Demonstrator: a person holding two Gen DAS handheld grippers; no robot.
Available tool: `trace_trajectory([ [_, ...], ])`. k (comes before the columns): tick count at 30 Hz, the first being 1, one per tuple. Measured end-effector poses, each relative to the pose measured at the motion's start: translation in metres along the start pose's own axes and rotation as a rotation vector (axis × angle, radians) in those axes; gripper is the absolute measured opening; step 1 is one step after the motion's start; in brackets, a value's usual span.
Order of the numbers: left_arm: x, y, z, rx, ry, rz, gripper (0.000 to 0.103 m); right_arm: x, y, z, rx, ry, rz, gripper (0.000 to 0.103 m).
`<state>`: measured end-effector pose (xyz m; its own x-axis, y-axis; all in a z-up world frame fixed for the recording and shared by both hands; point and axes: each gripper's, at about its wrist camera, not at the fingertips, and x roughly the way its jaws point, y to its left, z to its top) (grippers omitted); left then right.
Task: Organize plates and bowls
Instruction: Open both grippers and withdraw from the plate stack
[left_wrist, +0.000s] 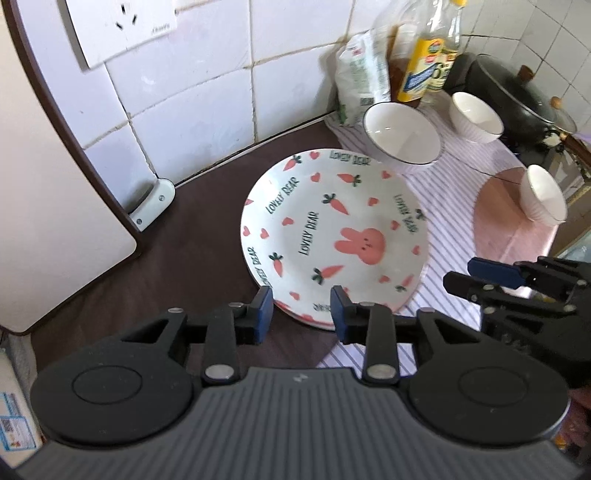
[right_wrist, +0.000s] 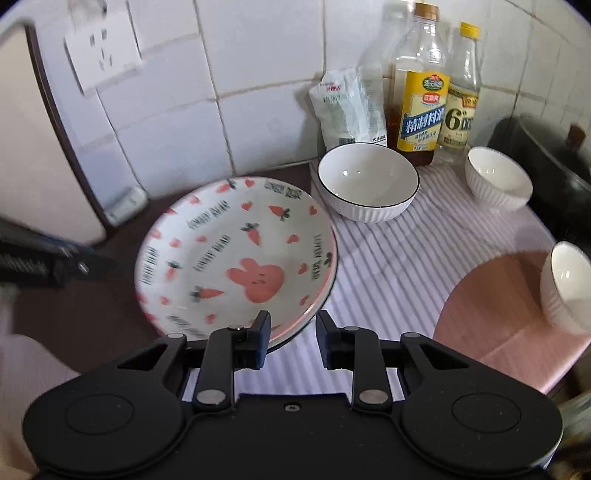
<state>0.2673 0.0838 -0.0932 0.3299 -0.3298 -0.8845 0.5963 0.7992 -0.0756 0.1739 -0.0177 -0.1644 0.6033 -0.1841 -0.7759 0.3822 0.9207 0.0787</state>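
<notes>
Stacking comes next, I judge: both left tongs (left_wrist: 302, 314) and right tongs (right_wrist: 291, 338) hang part-open and empty above the rabbit-print plate (left_wrist: 332, 236); approach the black-rimmed bowl (right_wrist: 368, 181) slowly.

The rabbit plate (right_wrist: 236, 254) looks like shiny, smooth china with painted pink carrots and hearts, and the big bowl (right_wrist: 369, 181) in the upper middle of the frame is shiny white china too, with ridges on its outside. The worktop (left_wrist: 177, 258) is dark brown and dull, and a striped cloth (right_wrist: 399, 251) that looks soft lies over its right part, next to shiny white wall tiles (right_wrist: 258, 74) and clear, glossy plastic bottles (right_wrist: 421, 92). Each tool (right_wrist: 291, 332) is dull black plastic with small shiny metal pins and blue pads (left_wrist: 264, 306) that look like rubber.
</notes>
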Motion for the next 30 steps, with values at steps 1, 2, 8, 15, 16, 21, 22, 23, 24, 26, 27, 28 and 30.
trace_trajectory([
  [1, -0.007, -0.004, -0.002, 0.003, -0.004, 0.000, 0.040, -0.012, -0.003, 0.002, 0.025, -0.008, 0.037, 0.035],
  [2, -0.016, -0.008, -0.004, 0.008, -0.011, 0.000, 0.042, -0.023, -0.004, 0.004, 0.033, -0.021, 0.063, 0.036],
  [8, -0.056, -0.028, -0.009, 0.020, -0.031, -0.001, 0.061, -0.088, -0.005, 0.010, -0.049, -0.115, 0.096, 0.047],
  [15, -0.084, -0.064, -0.014, 0.060, -0.039, 0.039, 0.077, -0.129, -0.028, 0.006, -0.123, -0.158, 0.098, 0.053],
  [16, -0.086, -0.068, -0.014, 0.050, -0.046, 0.031, 0.078, -0.133, -0.032, 0.005, -0.128, -0.158, 0.095, 0.056],
  [21, -0.088, -0.097, -0.008, 0.038, -0.084, 0.009, 0.083, -0.140, -0.062, -0.006, -0.089, -0.144, 0.119, 0.069],
  [22, -0.087, -0.105, -0.006, 0.043, -0.083, 0.013, 0.083, -0.140, -0.068, -0.009, -0.088, -0.143, 0.107, 0.069],
  [23, -0.085, -0.111, -0.005, 0.049, -0.080, 0.015, 0.083, -0.141, -0.073, -0.013, -0.091, -0.143, 0.098, 0.069],
  [24, -0.084, -0.118, -0.003, 0.054, -0.079, 0.015, 0.083, -0.142, -0.079, -0.015, -0.094, -0.146, 0.095, 0.069],
  [26, -0.080, -0.133, 0.002, 0.061, -0.081, 0.011, 0.083, -0.143, -0.092, -0.019, -0.098, -0.148, 0.099, 0.069],
  [27, -0.077, -0.141, 0.005, 0.065, -0.082, 0.009, 0.083, -0.144, -0.099, -0.020, -0.100, -0.149, 0.104, 0.069],
  [28, -0.075, -0.147, 0.008, 0.071, -0.085, 0.004, 0.083, -0.144, -0.107, -0.021, -0.099, -0.149, 0.109, 0.070],
  [30, -0.070, -0.161, 0.016, 0.070, -0.087, 0.003, 0.083, -0.145, -0.123, -0.020, -0.096, -0.135, 0.108, 0.072],
])
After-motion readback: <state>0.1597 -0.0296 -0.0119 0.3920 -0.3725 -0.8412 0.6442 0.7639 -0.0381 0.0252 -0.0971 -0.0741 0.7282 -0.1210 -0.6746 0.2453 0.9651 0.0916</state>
